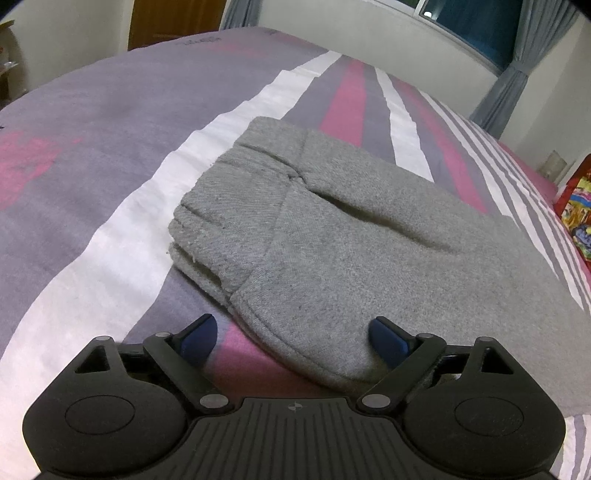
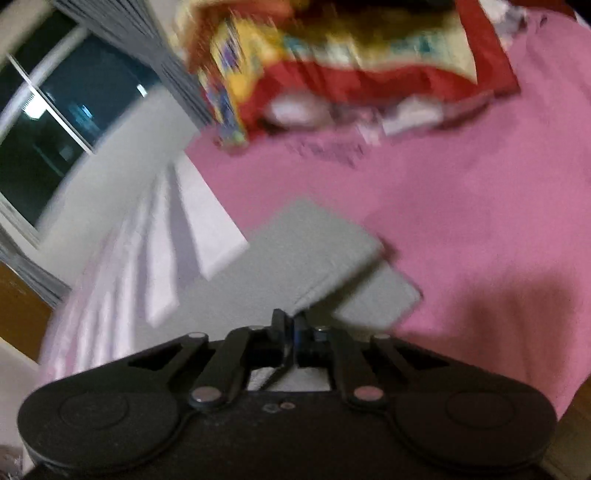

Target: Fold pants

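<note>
Grey sweatpants [image 1: 351,240] lie folded into a thick flat bundle on the striped bed cover [image 1: 110,129], cuffs stacked at the left. My left gripper [image 1: 293,336] is open at the bundle's near edge. Its right finger [image 1: 386,339] rests over the grey cloth, while its left finger [image 1: 201,332] is over the bedding. The right wrist view is blurred. In it the sweatpants [image 2: 314,251] lie ahead on the pink cover [image 2: 461,184]. My right gripper [image 2: 291,325] is shut, and a fold edge runs up to its tips. The blur hides whether cloth is pinched.
A red and yellow patterned bag or cushion [image 2: 332,55] lies on the bed beyond the pants; it is at the right edge in the left wrist view [image 1: 578,214]. A dark window [image 1: 472,26] with grey curtains [image 1: 517,74] is behind the bed. A wooden door [image 1: 173,18] stands at the back left.
</note>
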Motion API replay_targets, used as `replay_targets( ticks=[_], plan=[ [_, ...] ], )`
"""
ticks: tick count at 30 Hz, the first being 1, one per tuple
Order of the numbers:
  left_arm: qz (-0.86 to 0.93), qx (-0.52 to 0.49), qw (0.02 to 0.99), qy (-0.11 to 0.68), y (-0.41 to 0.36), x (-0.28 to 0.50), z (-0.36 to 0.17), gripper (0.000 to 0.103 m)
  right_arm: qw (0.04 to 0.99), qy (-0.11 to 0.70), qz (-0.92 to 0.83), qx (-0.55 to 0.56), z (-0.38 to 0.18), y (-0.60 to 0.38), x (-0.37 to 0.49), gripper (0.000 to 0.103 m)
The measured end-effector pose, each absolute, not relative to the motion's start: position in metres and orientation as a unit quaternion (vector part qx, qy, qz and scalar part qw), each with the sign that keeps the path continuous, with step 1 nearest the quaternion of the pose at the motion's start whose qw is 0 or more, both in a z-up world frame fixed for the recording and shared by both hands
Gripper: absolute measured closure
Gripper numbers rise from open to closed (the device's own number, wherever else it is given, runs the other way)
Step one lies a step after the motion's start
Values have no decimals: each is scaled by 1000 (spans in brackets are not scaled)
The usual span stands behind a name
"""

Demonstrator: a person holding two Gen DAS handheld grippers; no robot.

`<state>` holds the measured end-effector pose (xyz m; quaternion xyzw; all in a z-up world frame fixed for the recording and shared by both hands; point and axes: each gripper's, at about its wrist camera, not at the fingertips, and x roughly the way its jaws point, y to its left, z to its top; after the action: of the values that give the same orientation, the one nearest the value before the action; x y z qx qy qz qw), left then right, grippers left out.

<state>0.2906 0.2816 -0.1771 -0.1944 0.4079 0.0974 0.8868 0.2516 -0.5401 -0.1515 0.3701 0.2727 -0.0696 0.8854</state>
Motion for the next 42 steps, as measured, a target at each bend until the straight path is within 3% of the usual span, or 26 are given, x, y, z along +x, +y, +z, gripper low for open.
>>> replay_targets(
  ticks=[14,15,16,17,19,27,32,35,37,42],
  plan=[
    [94,-193,888,407,282,290,-177,13,848,310,-126,412,-191,-541,247,102],
    [97,-190,889,406,282,289,-173,13,848,308,-132,410,-185,-539,247,98],
    [104,-184,891,402,283,285,-166,13,858,296,-150,392,-175,-533,243,84],
    [123,-176,895,390,285,278,-158,13,876,277,-174,356,-161,-524,237,77],
    [156,-150,915,339,288,257,-137,13,909,244,-160,299,-135,-502,231,75],
    [45,-86,944,314,243,318,-103,12,930,300,170,126,-96,-275,326,78],
    [-20,-57,927,369,207,378,-117,12,896,321,303,36,-100,-122,377,80],
    [-10,-20,913,407,195,398,-144,12,871,360,333,14,-120,-73,401,78],
    [-1,-5,911,413,195,400,-165,7,861,401,311,-32,-149,-51,411,77],
    [-6,-35,929,367,205,391,-139,6,878,351,325,-28,-128,-62,413,75]
  ],
)
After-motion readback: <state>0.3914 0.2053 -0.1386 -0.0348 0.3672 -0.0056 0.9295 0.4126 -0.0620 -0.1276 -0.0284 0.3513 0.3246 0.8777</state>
